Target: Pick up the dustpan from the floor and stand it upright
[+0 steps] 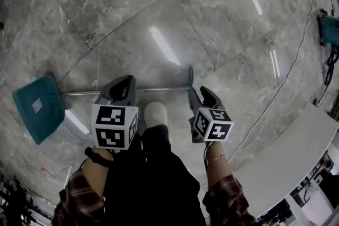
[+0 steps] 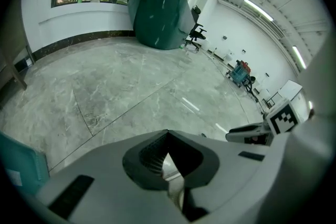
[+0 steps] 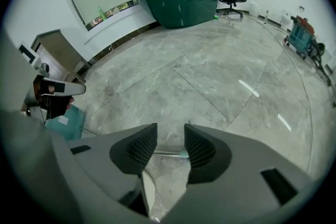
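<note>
The dustpan (image 1: 38, 108) lies flat on the floor, pan at the left and thin handle (image 1: 159, 88) running right, so the right gripper (image 3: 170, 136), jaws apart just near of the handle's end, may slip off it, while the left gripper (image 2: 168, 132), jaws together and empty, cannot steady it

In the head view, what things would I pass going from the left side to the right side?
teal dustpan → left hand-held gripper → white shoe → right hand-held gripper → white table
</note>
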